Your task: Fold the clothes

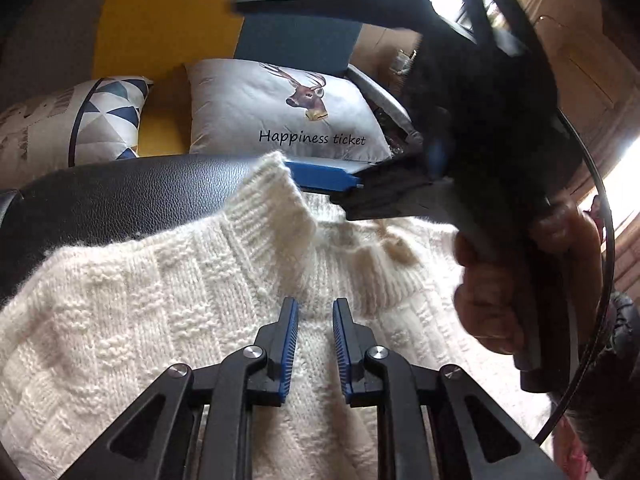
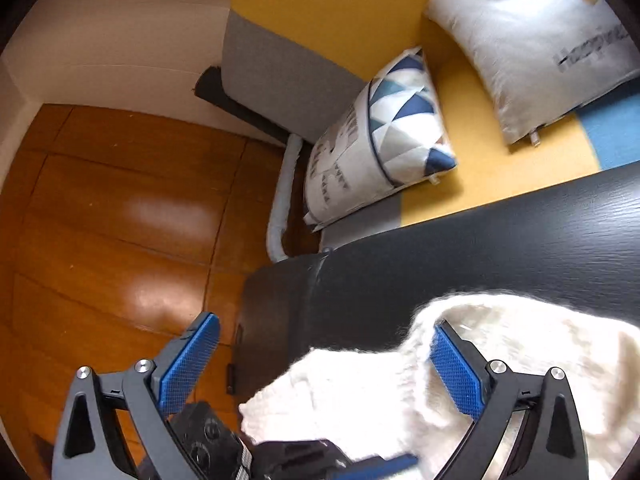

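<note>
Lying spread across a black leather-look surface (image 1: 120, 196), the cream knitted sweater (image 1: 160, 312) has its ribbed collar (image 1: 272, 200) standing up toward the far edge. The left gripper (image 1: 315, 344) hovers low over the chest of the sweater just below the collar, its blue-padded fingers (image 1: 289, 348) parted by a narrow gap with only knit showing between them; they grip nothing. In the same view the right gripper (image 1: 332, 180) reaches in from the right, held by a hand (image 1: 520, 280), its one visible blue finger lying just beyond the collar; motion blur hides how it meets the wool there.

From the right wrist view, the right gripper (image 2: 324, 364) is spread wide. One blue pad (image 2: 188, 360) hangs out past the edge of the black surface (image 2: 480, 248) over the wooden floor (image 2: 120, 208), while the other pad (image 2: 456, 368) sits against a raised fold of the sweater (image 2: 360, 392). The knit lies between the two fingers but is not pinched. Part of the left gripper's black body shows blurred at the bottom of that view.

Behind the surface is a yellow and blue sofa (image 2: 340, 12) carrying a pillow with a triangle pattern (image 2: 384, 136) and a white pillow printed with a deer and "Happiness ticket" (image 1: 288, 112)
</note>
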`<state>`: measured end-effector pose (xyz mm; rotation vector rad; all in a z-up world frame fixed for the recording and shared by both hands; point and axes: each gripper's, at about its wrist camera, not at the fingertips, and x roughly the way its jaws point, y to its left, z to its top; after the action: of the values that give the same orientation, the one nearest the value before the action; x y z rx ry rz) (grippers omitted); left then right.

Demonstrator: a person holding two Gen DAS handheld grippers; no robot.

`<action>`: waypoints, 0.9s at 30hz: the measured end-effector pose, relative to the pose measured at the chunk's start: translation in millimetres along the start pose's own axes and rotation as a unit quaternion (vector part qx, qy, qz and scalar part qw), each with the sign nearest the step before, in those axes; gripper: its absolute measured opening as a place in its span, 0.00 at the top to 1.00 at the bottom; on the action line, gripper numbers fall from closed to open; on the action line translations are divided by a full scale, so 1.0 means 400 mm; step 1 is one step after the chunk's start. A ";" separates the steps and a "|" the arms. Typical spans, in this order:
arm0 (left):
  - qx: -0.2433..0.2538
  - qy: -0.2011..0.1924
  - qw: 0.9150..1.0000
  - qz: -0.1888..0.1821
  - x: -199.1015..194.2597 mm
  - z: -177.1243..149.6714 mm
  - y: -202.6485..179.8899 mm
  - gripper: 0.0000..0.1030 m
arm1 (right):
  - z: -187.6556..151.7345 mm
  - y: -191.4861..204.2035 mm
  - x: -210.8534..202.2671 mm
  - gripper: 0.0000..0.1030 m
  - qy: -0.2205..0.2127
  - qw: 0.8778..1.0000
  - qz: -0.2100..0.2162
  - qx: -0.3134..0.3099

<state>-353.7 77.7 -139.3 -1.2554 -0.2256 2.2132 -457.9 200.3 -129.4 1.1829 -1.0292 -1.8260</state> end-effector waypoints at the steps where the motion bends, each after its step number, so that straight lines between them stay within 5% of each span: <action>1: -0.003 -0.008 1.000 -0.002 -0.007 0.009 0.003 0.83 | -0.006 0.008 -0.027 0.01 -0.006 1.000 0.004 -0.005; 9: -0.028 0.004 1.000 -0.011 0.041 0.090 0.023 0.83 | -0.108 0.004 -0.204 0.01 0.003 0.998 -0.054 -0.023; 14: -0.112 -0.002 0.994 -0.011 0.080 0.092 0.097 0.93 | -0.136 -0.080 -0.236 0.03 -0.001 0.990 -0.144 0.001; 17: -0.130 -0.012 0.991 -0.018 0.038 0.075 0.097 0.92 | -0.144 -0.087 -0.256 0.08 -0.017 0.990 -0.139 -0.006; 19: -0.138 -0.018 0.990 -0.022 0.003 0.062 0.092 0.81 | -0.147 -0.079 -0.256 0.08 -0.016 0.989 -0.143 -0.014; 27: -0.184 -0.050 0.981 -0.028 -0.208 -0.064 0.125 0.79 | -0.232 -0.005 -0.235 0.04 -0.014 0.988 -0.150 -0.045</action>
<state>-320.1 -13.3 -112.9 -1.3065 -0.7297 2.2546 -341.2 261.5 -121.3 1.3166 -0.8076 -2.1015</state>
